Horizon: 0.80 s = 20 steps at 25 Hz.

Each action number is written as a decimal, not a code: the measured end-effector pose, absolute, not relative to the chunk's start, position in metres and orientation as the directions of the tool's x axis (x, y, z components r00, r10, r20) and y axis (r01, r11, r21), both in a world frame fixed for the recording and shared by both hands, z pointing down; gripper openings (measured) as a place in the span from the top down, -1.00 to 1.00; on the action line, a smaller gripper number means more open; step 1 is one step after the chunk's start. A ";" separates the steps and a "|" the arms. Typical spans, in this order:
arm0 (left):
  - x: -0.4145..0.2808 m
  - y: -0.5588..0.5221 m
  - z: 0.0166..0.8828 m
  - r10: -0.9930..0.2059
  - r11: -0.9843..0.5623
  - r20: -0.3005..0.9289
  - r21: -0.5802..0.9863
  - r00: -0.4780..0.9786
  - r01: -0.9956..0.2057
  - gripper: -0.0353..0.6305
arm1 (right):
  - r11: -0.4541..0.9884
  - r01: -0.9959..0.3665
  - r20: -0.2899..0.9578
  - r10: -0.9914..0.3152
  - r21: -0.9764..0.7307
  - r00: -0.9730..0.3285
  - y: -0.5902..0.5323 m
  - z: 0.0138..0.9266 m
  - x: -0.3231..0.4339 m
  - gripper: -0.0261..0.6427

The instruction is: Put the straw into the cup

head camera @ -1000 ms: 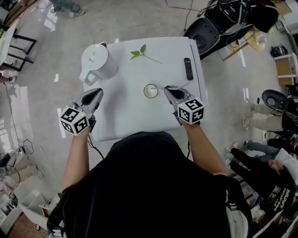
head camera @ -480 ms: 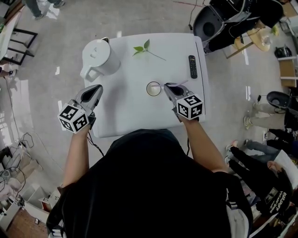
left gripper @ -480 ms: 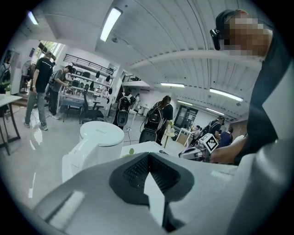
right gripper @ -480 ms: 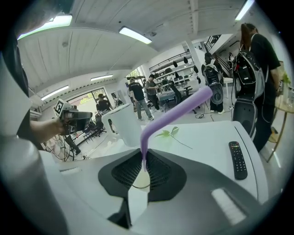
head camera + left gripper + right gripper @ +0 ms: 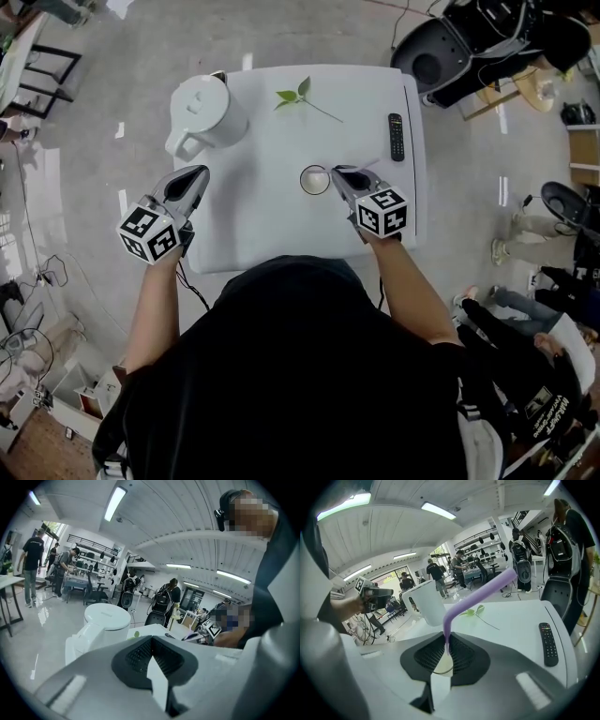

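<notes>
Head view: your right gripper is clenched on the short bent end of the purple straw, just beside the cup on the white table. The straw's long part slants up and away. Your left gripper, jaws together on nothing, hovers at the table's left edge.

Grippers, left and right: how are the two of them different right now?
The right gripper pinches a purple straw; the left gripper is shut with nothing between its jaws. The right gripper's tips are beside the cup; the left gripper's tips are nearer the white kettle, away from the cup. Both are grey, carry a marker cube and point across the white table.
</notes>
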<state>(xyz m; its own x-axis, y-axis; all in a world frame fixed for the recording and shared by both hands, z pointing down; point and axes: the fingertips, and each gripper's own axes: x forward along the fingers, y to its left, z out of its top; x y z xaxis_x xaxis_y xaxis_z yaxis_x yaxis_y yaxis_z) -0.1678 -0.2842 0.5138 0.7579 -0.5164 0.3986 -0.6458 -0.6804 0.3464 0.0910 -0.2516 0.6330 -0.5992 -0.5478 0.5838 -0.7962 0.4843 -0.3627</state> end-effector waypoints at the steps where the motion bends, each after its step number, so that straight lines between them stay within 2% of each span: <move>1: -0.168 -0.285 0.514 -0.517 -0.679 0.400 0.347 0.756 -0.648 0.89 | 0.487 -0.795 0.587 -0.544 -0.361 -0.600 -0.252 0.635 0.090 0.74; 20: -0.166 -0.296 0.527 -0.516 -0.657 0.416 0.368 0.749 -0.658 0.89 | 0.514 -0.774 0.615 -0.489 -0.370 -0.619 -0.251 0.661 0.076 0.74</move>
